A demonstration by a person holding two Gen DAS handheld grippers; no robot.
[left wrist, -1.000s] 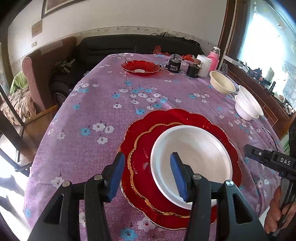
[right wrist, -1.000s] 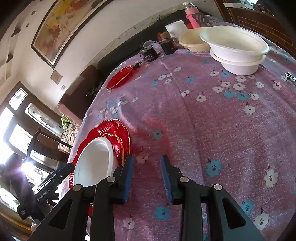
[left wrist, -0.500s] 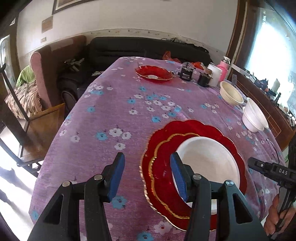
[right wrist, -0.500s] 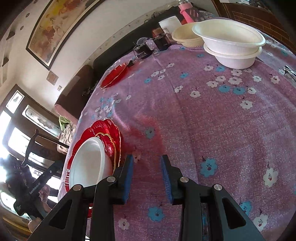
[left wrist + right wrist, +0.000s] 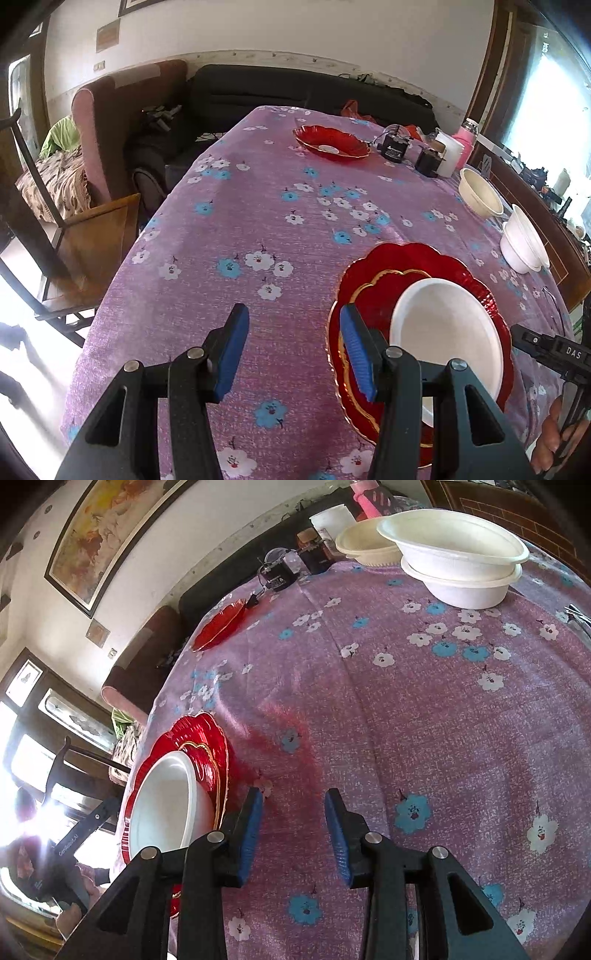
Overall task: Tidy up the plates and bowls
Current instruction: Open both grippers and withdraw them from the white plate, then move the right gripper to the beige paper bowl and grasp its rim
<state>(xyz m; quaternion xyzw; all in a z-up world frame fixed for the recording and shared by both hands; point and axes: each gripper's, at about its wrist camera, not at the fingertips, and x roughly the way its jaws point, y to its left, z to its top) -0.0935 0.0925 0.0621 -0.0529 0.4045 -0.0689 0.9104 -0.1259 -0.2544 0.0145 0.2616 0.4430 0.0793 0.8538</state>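
Risk lies mostly in the stack near the table's front edge: a white plate [image 5: 447, 332] rests on a gold-rimmed red plate [image 5: 373, 306], which rests on a wider scalloped red plate [image 5: 417, 258]. The white plate sits off-centre, toward the side nearest the person, so a careless nudge or a grab at one rim could probably slide it off the slick glass beneath, or tip the whole pile toward the edge. The tablecloth [image 5: 258, 221] is loose fabric and could drag with any plate pushed instead of lifted.

The left gripper [image 5: 291, 350] hangs over bare cloth just left of the stack, jaws parted and holding nothing. The right gripper [image 5: 293, 830] hovers over bare cloth to the right of the stack, its jaws opening with nothing between them.

Further back, a small red dish [image 5: 330, 142] sits alone near the far end, well apart from the stack. Two nested white bowls [image 5: 458, 565] stand at the right edge with a cream bowl [image 5: 365, 544] just behind them; a clumsy reach could knock them off that side.

All the pieces are round, so none has a long axis. Each lies flat with its open face upward.
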